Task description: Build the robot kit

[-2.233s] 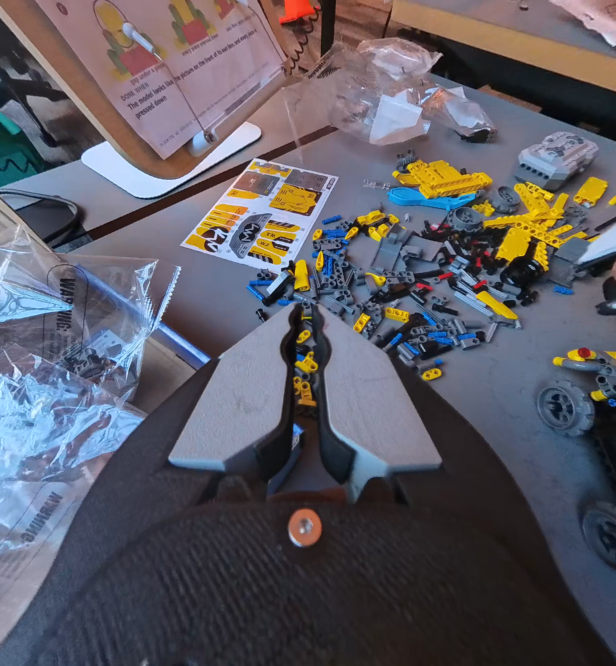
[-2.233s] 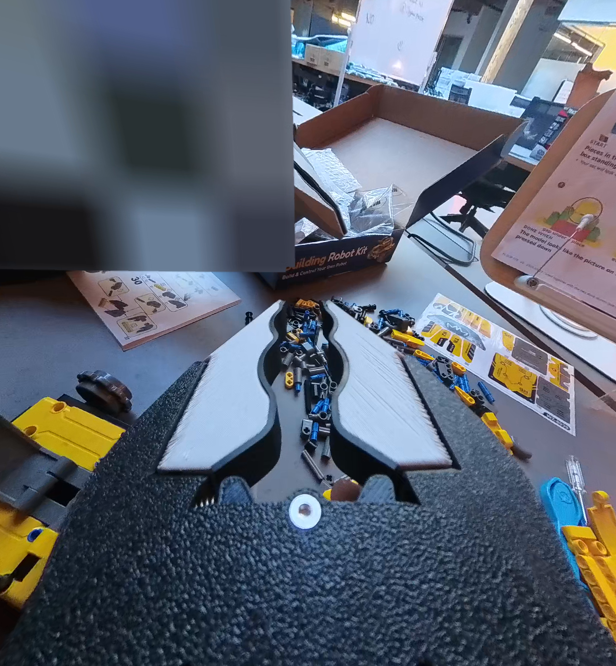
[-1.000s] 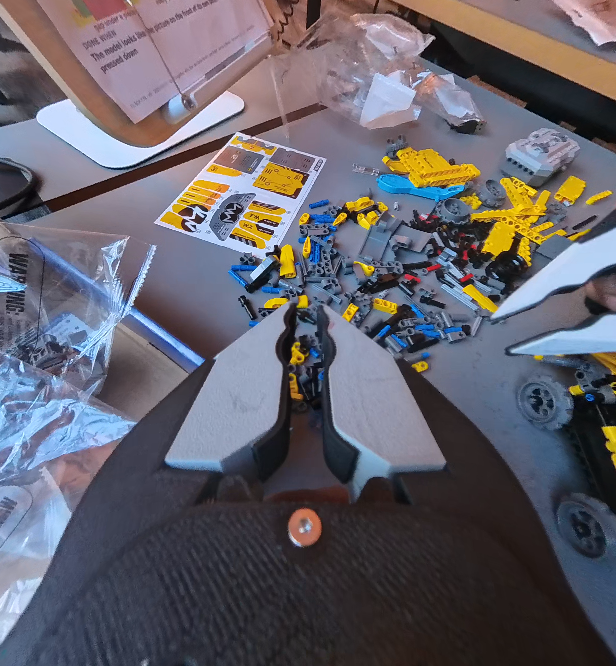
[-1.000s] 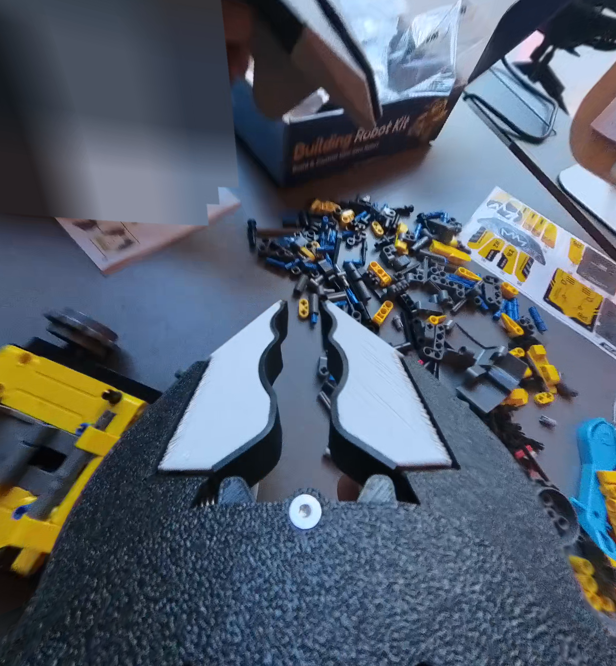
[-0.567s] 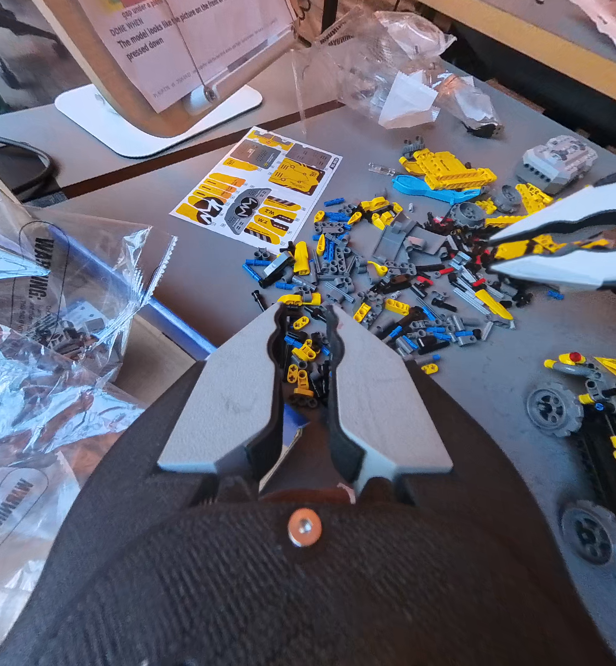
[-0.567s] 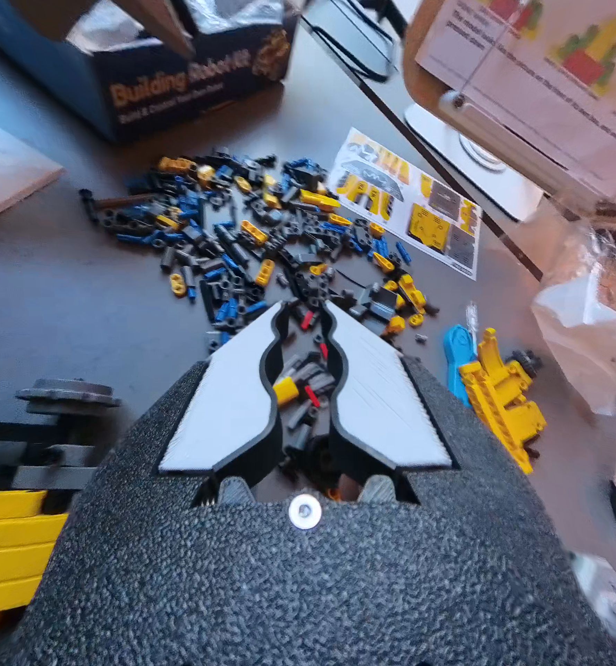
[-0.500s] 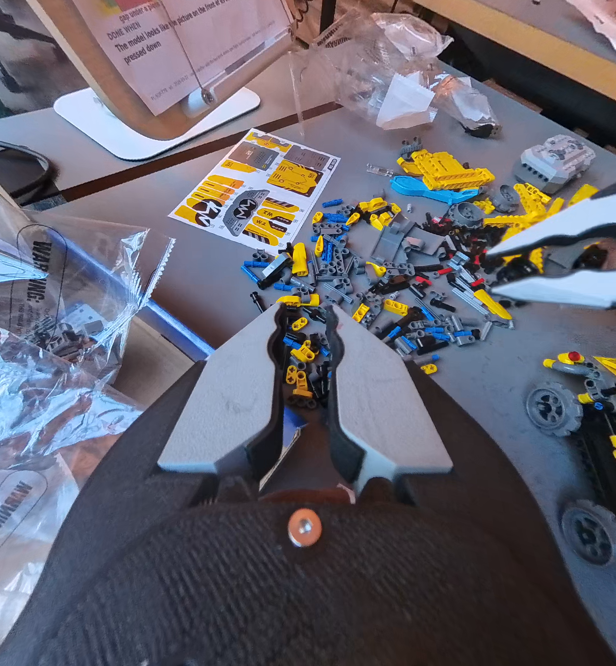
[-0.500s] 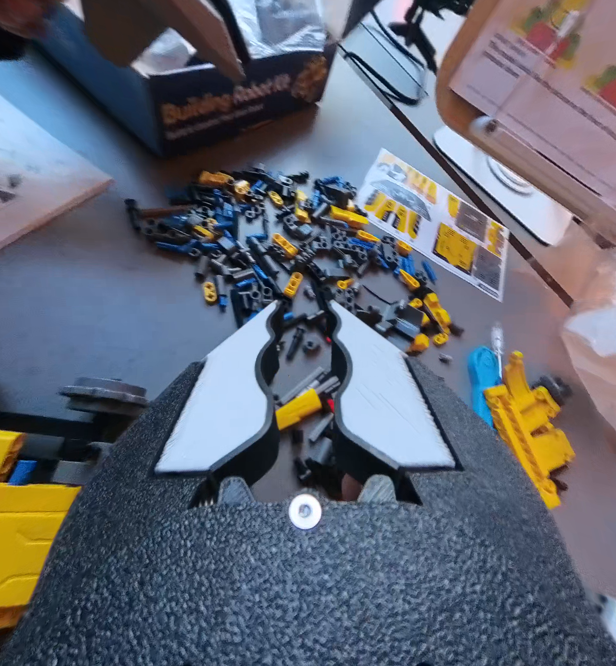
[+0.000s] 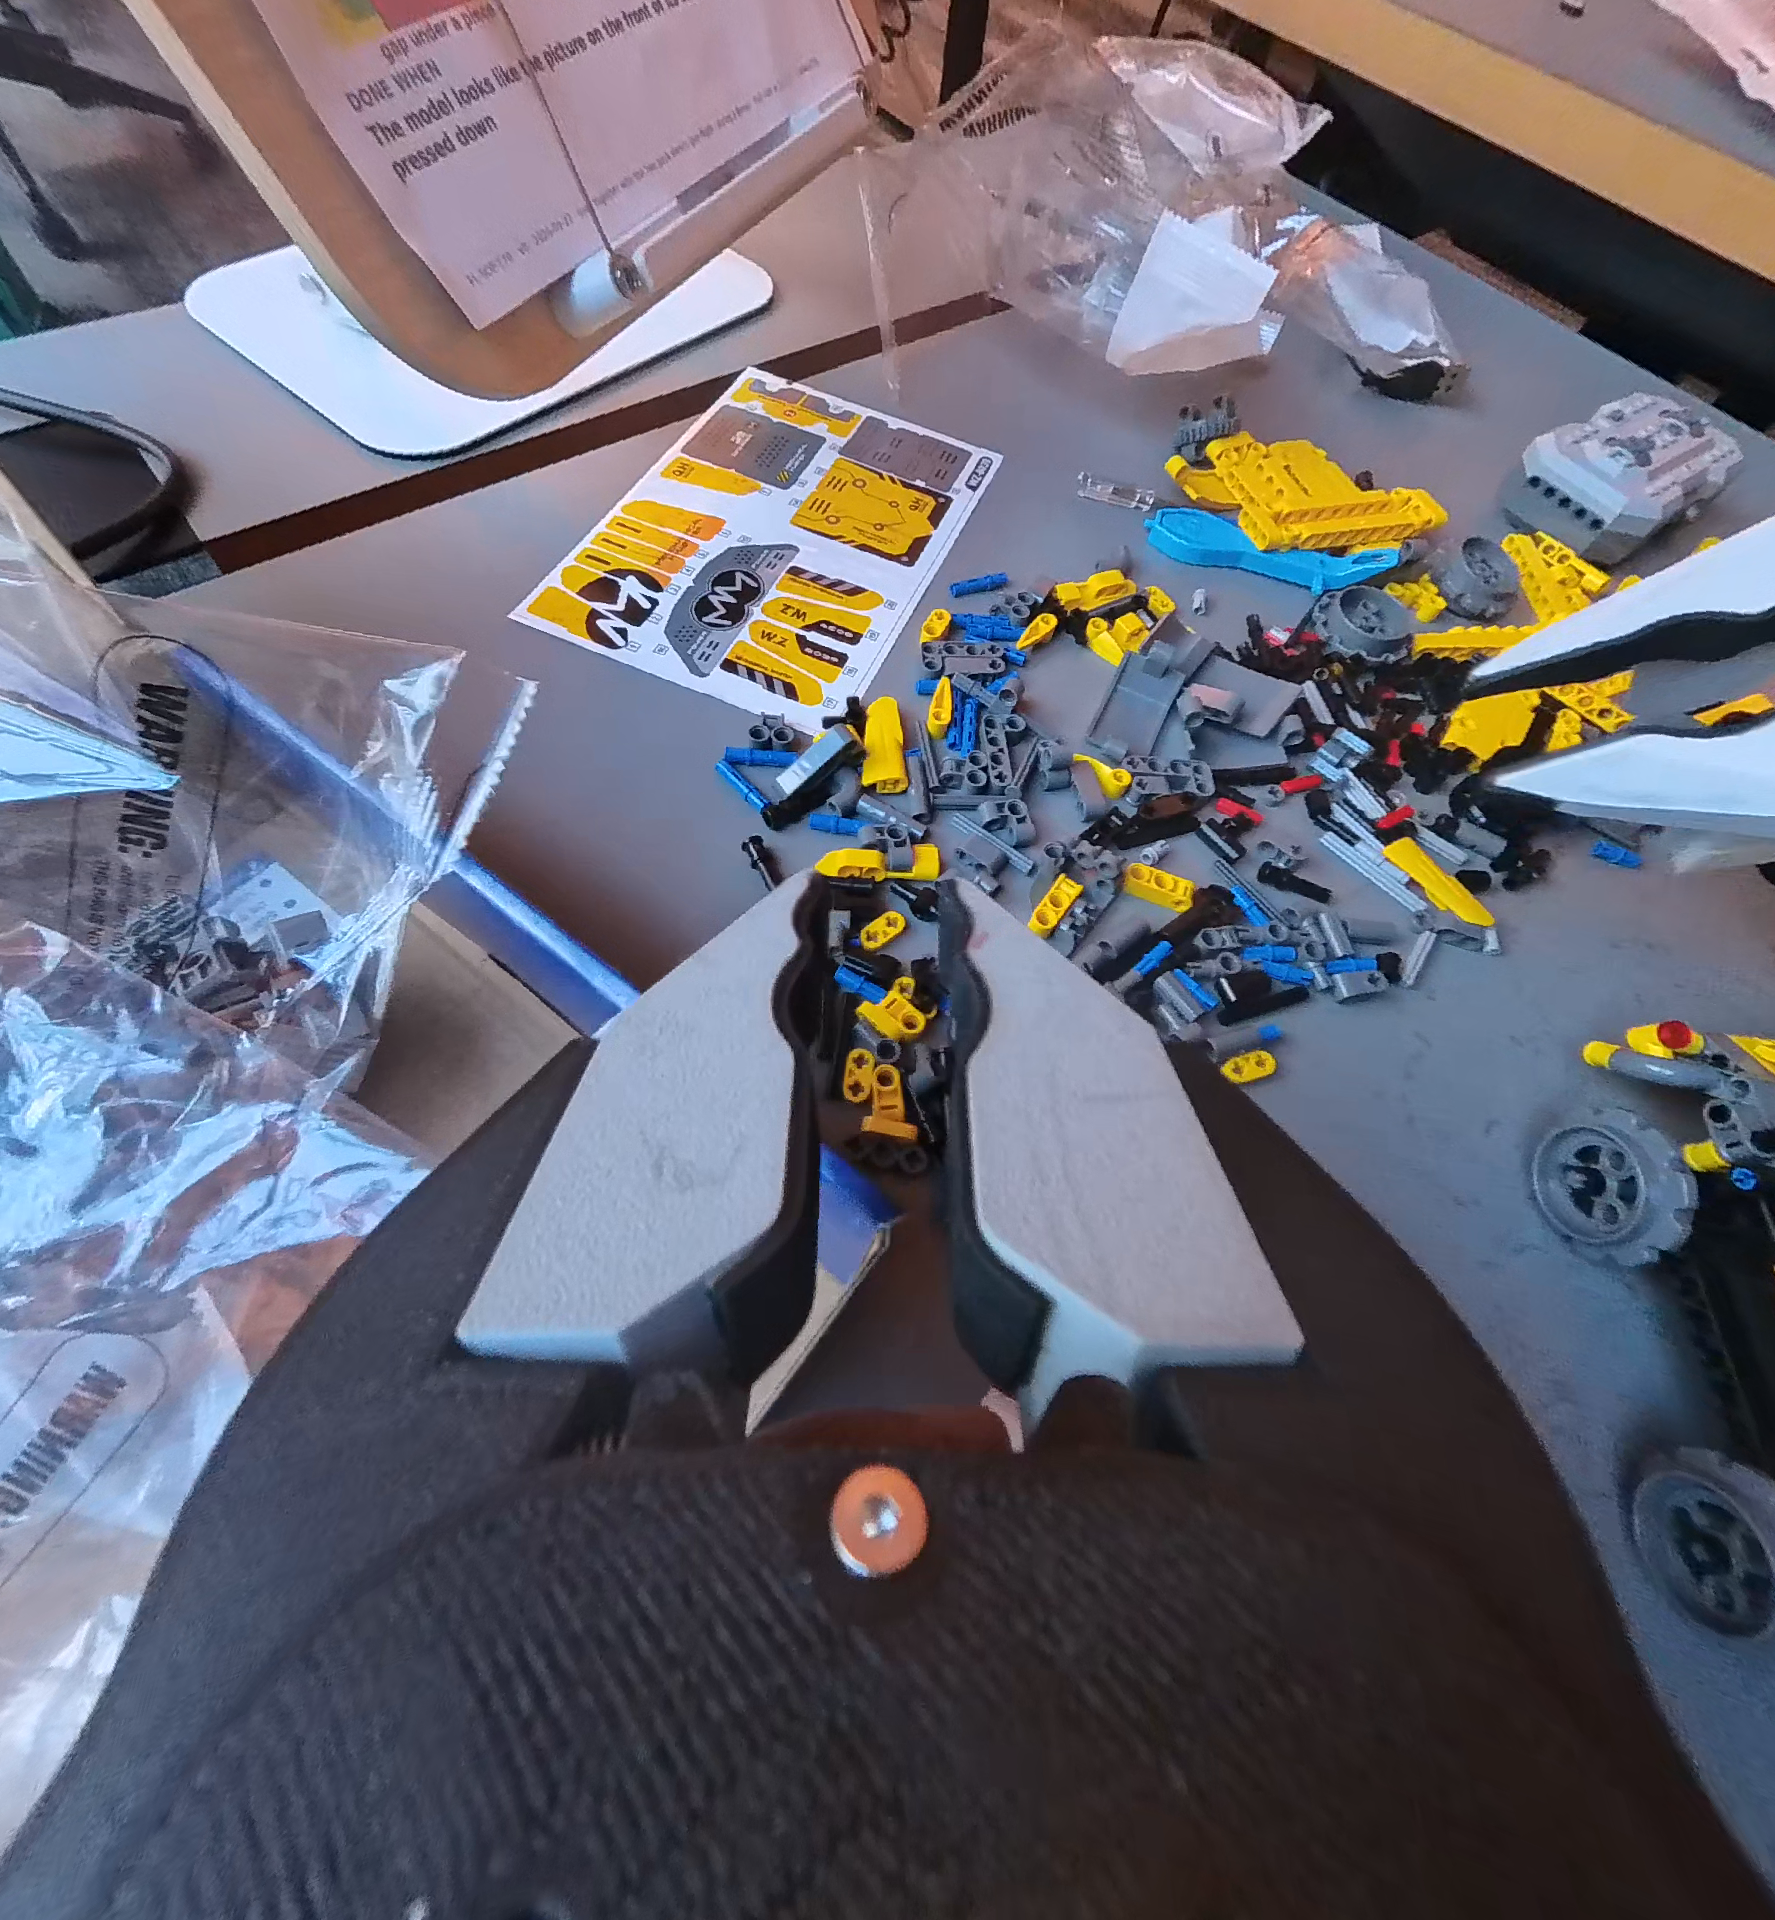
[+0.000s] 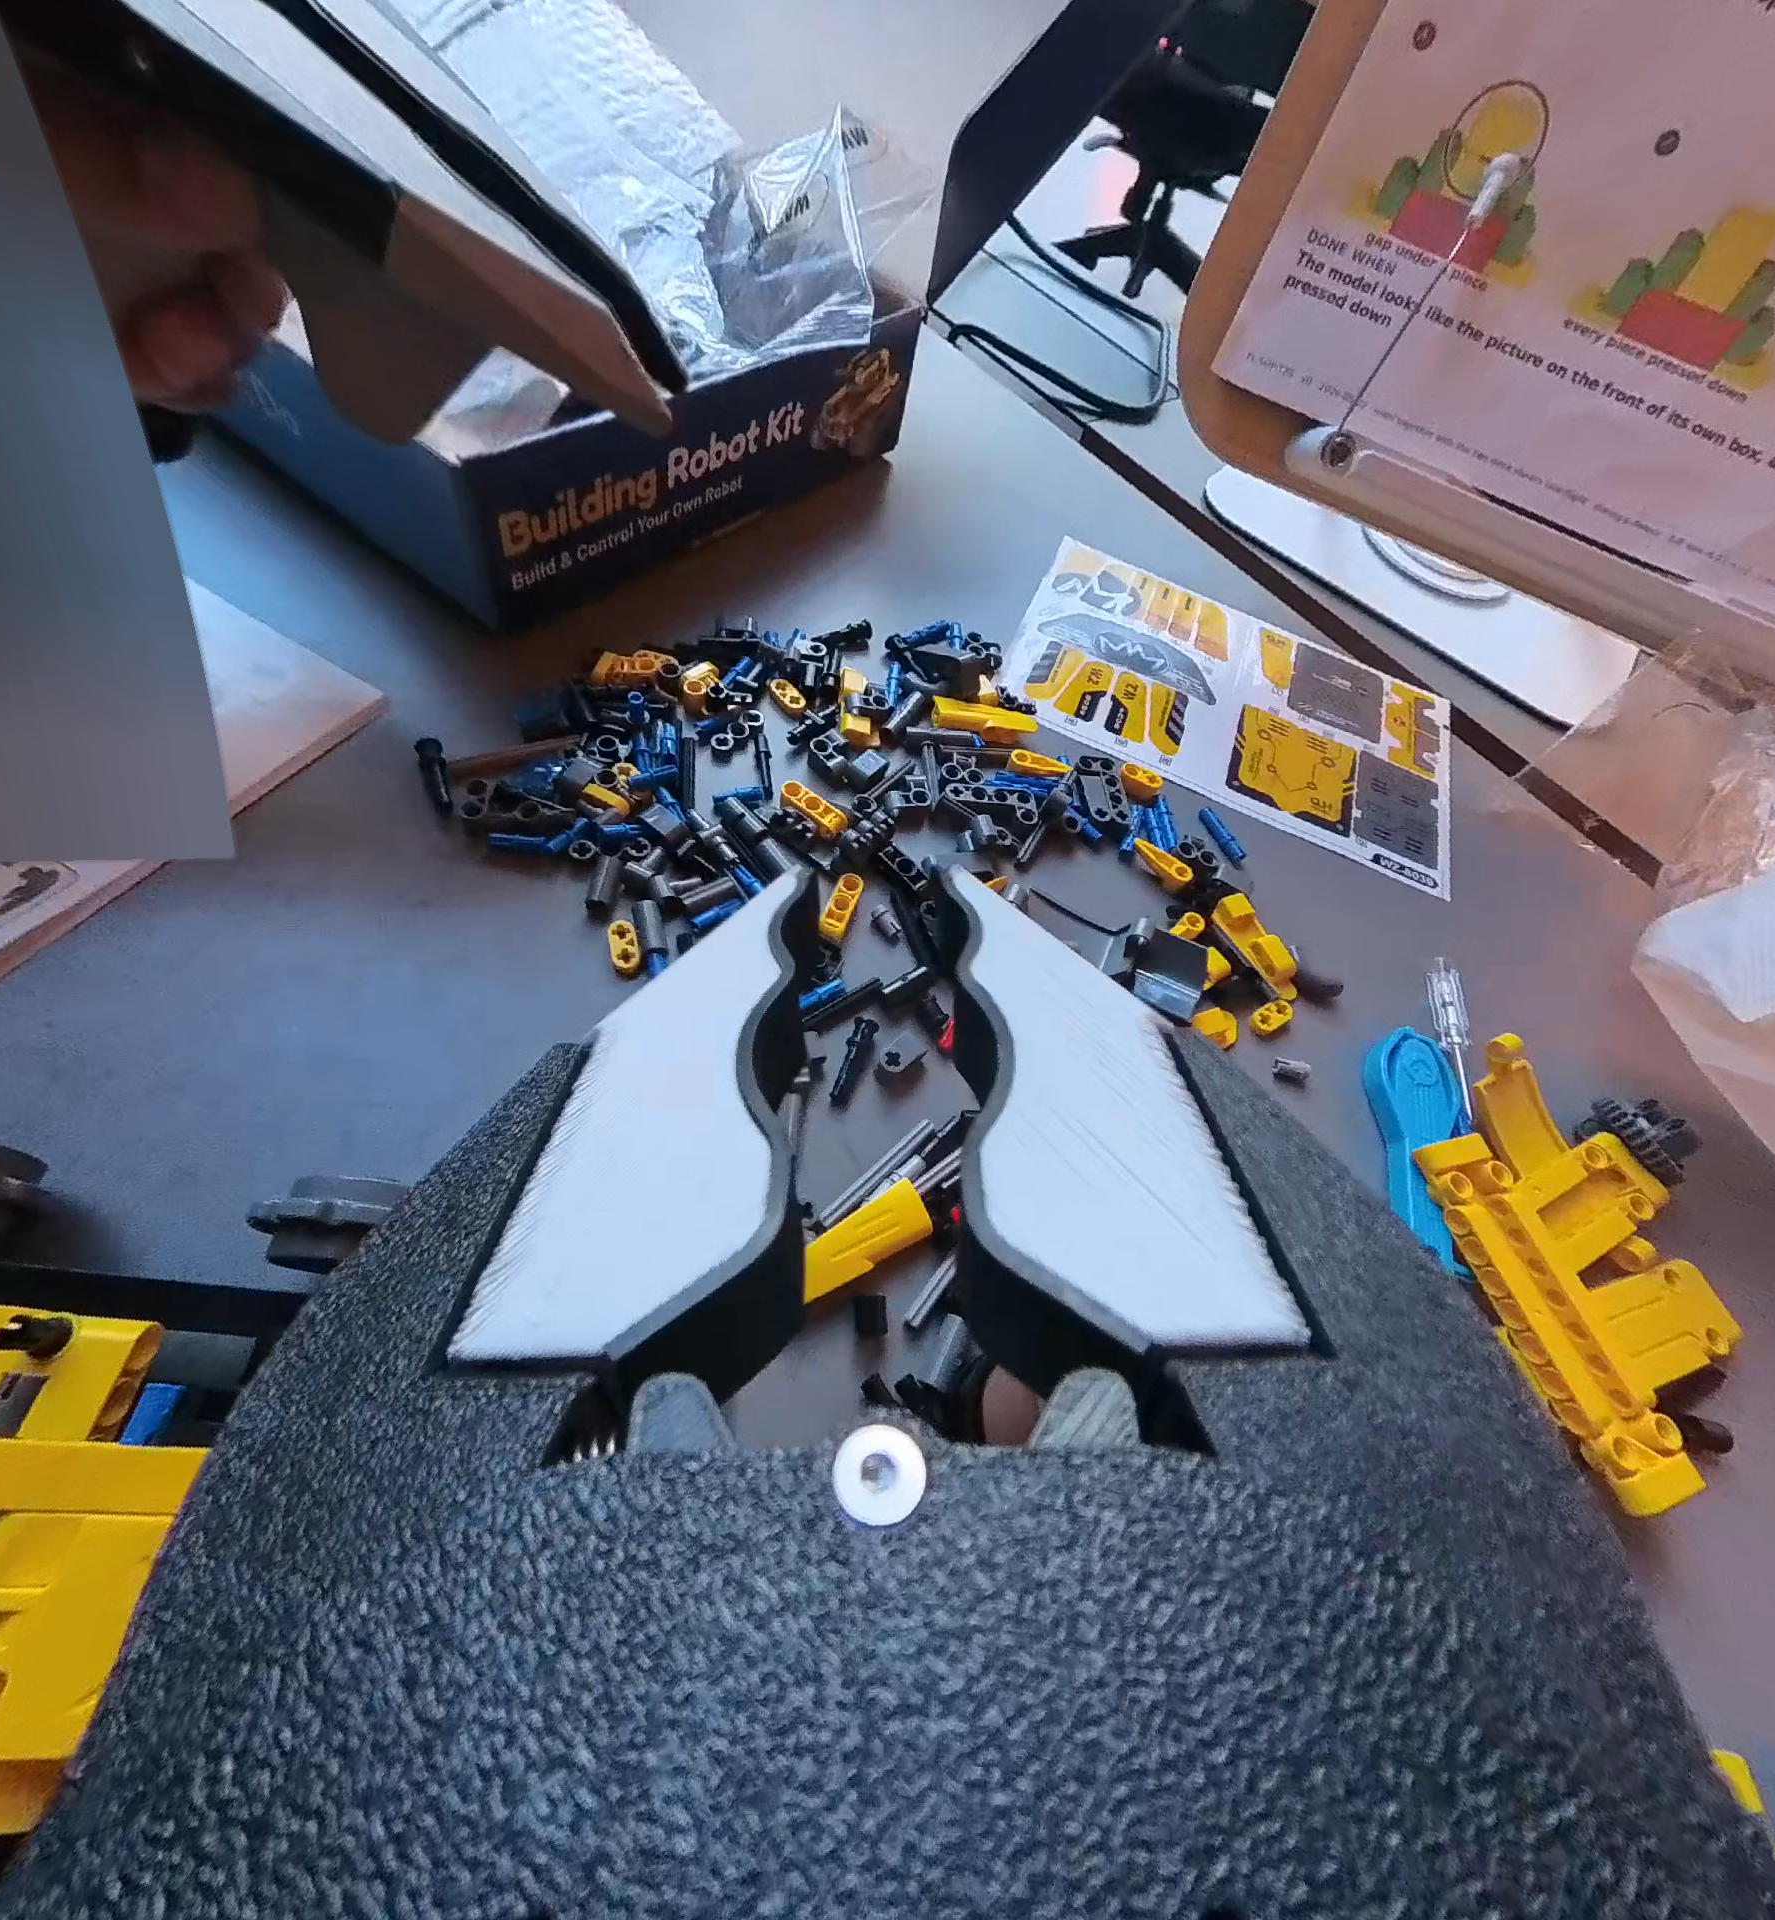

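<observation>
A pile of small yellow, blue, grey and black building pieces (image 9: 1122, 810) lies spread on the grey table (image 9: 592, 790). My left gripper (image 9: 878, 894) is open and empty and hovers over the near left edge of the pile. My right gripper (image 10: 878, 878) is open and empty above the other side of the pile (image 10: 810, 790), with a long yellow piece (image 10: 862, 1242) lying under its jaws. The right gripper also shows at the right of the left wrist view (image 9: 1485, 727). The left gripper shows at the upper left of the right wrist view (image 10: 654, 405).
A sticker sheet (image 9: 758, 561) lies beyond the pile. A part-built yellow wheeled model (image 9: 1745, 1195) stands right of it. Also here: a blue tool (image 10: 1402, 1122), a yellow beam assembly (image 10: 1558, 1299), a grey block (image 9: 1631, 468), a dark box (image 10: 675, 488), plastic bags (image 9: 135, 935), a sheet stand (image 10: 1537, 260). My hands' fingertips stand some 15 cm from each other. It is some 9 cm from my right tips to the long yellow piece (image 10: 862, 1242). It turns up in the left wrist view (image 9: 1436, 876) as well.
My left gripper's jaws have opened a little wider and it has stayed over the pile's near edge. My right gripper has swung from beside the model to above the pile.
</observation>
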{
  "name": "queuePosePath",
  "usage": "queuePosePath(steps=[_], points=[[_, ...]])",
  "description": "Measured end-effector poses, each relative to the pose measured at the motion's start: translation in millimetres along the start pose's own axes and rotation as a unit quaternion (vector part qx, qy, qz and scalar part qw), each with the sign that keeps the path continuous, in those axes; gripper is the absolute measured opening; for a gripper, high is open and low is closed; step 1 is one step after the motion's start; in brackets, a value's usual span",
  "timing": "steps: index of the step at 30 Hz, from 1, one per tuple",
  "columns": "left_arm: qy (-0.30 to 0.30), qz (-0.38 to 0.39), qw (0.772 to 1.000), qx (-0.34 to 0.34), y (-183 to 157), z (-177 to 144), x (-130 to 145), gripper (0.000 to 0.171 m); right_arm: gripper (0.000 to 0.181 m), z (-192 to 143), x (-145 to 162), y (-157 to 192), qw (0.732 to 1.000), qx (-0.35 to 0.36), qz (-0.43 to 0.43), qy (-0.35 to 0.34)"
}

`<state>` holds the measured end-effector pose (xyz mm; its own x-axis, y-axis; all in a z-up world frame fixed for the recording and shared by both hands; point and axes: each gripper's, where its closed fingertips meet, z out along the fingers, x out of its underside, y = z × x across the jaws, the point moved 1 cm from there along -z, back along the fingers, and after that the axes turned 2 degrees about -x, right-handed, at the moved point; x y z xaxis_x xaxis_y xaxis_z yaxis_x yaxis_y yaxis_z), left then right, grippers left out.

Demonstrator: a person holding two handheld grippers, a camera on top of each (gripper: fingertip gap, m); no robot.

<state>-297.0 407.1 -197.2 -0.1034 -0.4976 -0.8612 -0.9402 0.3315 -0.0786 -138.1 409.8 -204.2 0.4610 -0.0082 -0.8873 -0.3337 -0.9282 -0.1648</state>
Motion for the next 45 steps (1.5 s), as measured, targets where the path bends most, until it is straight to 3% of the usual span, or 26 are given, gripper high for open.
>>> queuePosePath(steps=[20, 31, 41, 45], points=[[-0.009, -0.015, 1.000, -0.001, 5.9, -3.0, -2.4, 0.016, 0.023, -16.5, -18.0, -5.0, 0.999, -0.006, 0.016, -0.030], [0.026, 0.028, 0.999, 0.008, -12.3, 10.4, 10.1, 0.019, 0.032, -64.0, -39.2, -27.5, 0.996, 0.009, 0.046, -0.077], [0.031, 0.037, 0.999, 0.011, -15.7, 14.3, 13.5, 0.021, 0.046, -108.5, 5.4, -53.8, 0.995, 0.024, 0.092, -0.014], [0.028, 0.054, 0.998, 0.006, -20.7, 14.7, 12.3, 0.019, 0.024, -112.7, 22.9, -51.8, 0.996, 0.022, 0.088, 0.012]])
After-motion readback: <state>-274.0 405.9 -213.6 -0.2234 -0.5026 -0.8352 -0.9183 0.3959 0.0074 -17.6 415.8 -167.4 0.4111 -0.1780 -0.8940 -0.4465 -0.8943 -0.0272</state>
